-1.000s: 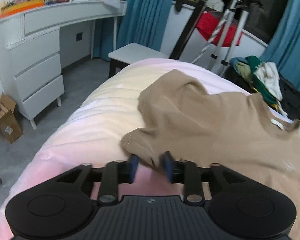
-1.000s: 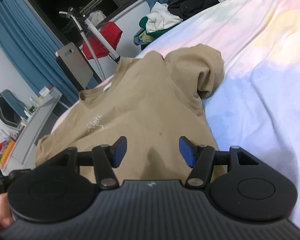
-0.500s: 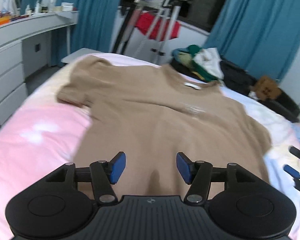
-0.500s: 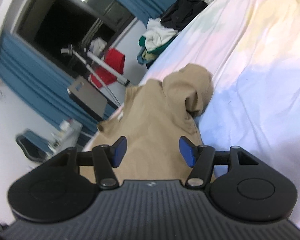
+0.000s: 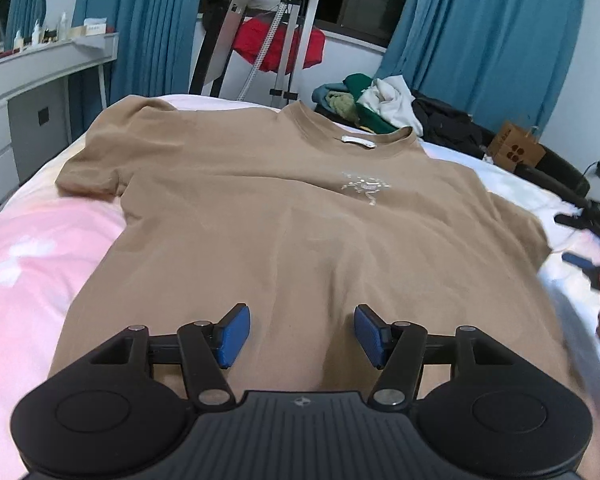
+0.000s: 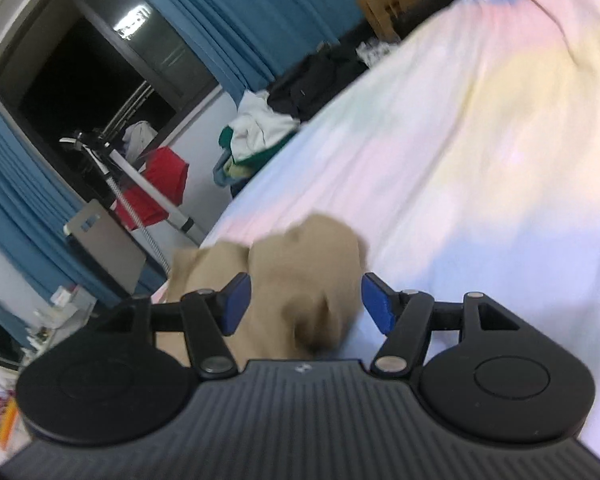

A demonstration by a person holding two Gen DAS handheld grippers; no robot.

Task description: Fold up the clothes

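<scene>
Tan short-sleeved cotton T-shirt (image 5: 300, 216) is lying front-up and nearly flat on the pastel tie-dye bedsheet (image 5: 24, 264), its lower body passing under and between the jaws of the left gripper (image 5: 302, 336), which are standing wide apart and gripping nothing. A second ago those same jaws were narrowed beside a crumpled sleeve edge; that sleeve is now lying spread to the left of the jaws, so the left half is reading as smoothed. Ahead of the jaws, the collar with its white label (image 5: 358, 142) is pointing away toward the heap of mixed clothes (image 5: 376, 104) and the red garment on a metal stand (image 5: 278, 46).

Right gripper (image 6: 304, 304) is likewise holding its jaws wide and empty, and is swinging, blurred, toward the bunched right sleeve (image 6: 312, 264) now sitting between and just ahead of them, with bare sheet to the right. Judged from this, flattening of that sleeve is remaining before any fold is starting.
</scene>
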